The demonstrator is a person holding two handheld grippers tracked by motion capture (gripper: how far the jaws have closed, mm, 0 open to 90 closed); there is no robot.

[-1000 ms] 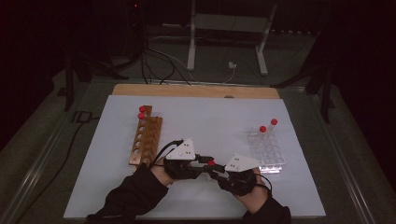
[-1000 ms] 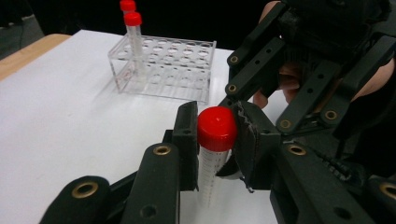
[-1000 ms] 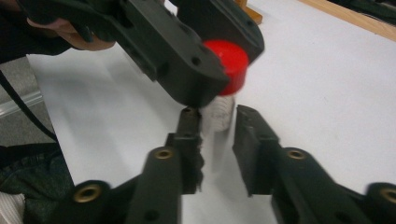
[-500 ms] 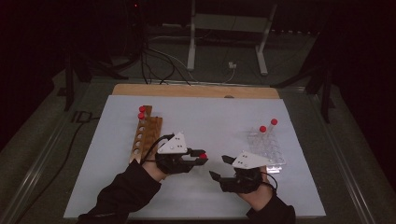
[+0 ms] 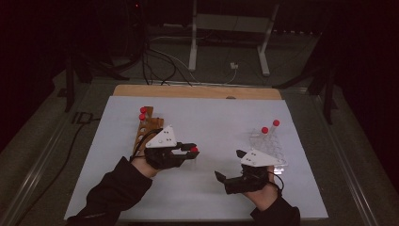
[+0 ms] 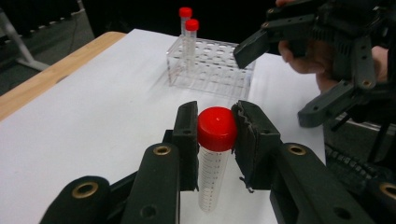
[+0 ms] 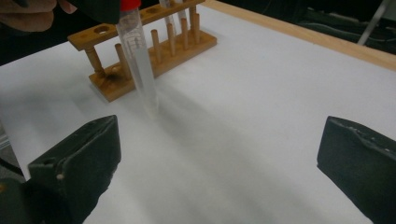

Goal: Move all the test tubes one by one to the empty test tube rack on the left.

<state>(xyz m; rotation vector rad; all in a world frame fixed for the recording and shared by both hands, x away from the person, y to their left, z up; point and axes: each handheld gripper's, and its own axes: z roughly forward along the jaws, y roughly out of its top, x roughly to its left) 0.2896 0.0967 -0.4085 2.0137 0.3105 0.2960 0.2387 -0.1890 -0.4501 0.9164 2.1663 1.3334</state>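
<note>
— Red-capped tube: where is it against the wooden rack?

— My left gripper pinches it just under the cap, long axis near upright, hanging above the white mat a little to the right of the rack's near end. That hand is the nearer one.

— And the right gripper?

— Jaws spread wide, empty, well apart from the rack, beside the clear rack. I judge the tube must travel left, then straight down.

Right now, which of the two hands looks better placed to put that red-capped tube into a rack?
The left. Its gripper is already shut on the red-capped tube, and in the high view it sits right beside the wooden rack. The right gripper is open, holding nothing.
</note>
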